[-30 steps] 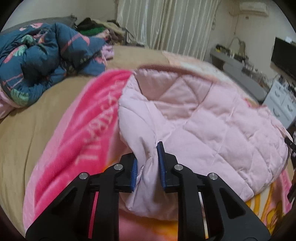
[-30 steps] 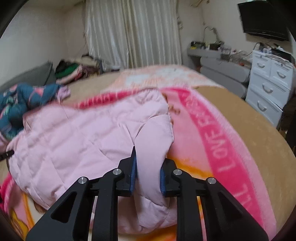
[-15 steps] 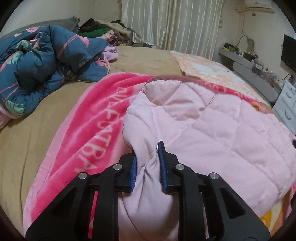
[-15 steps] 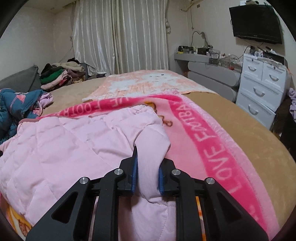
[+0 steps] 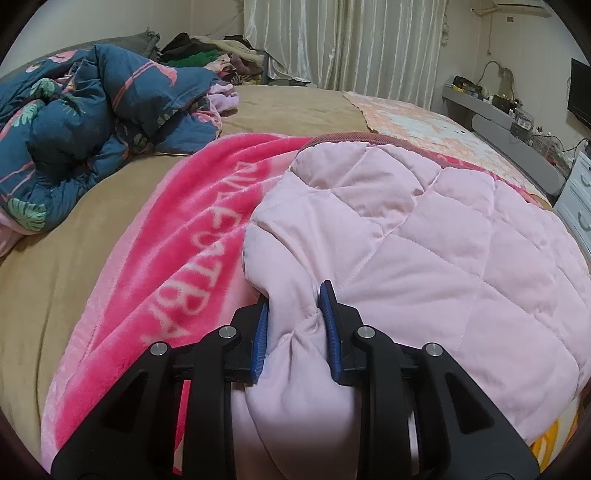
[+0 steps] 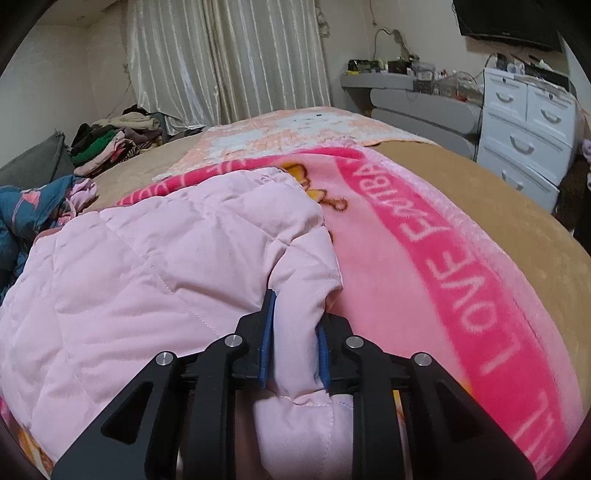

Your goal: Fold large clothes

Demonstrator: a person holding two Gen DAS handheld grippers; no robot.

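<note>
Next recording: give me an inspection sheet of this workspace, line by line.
Surface: tan bed cover, with a pink lettered blanket spread on it.
Job's things: pale pink quilted jacket lying on the blanket.
Clutter: crumpled blue floral duvet; clothes pile.
Grippers: left gripper and right gripper each have a jacket fold between the pads; jaws have just been opening.
Cables: wires near the grey shelf.
Surroundings: curtains, white drawers, wall television.

You have one quilted pink jacket (image 5: 436,251) on one pink printed blanket (image 5: 192,236), one peach patterned cloth (image 6: 295,129) beyond it, and one crumpled blue floral quilt (image 5: 92,122). You hold two claws: left claw (image 5: 295,328) and right claw (image 6: 293,332). One white drawer chest (image 6: 528,133) shows.
</note>
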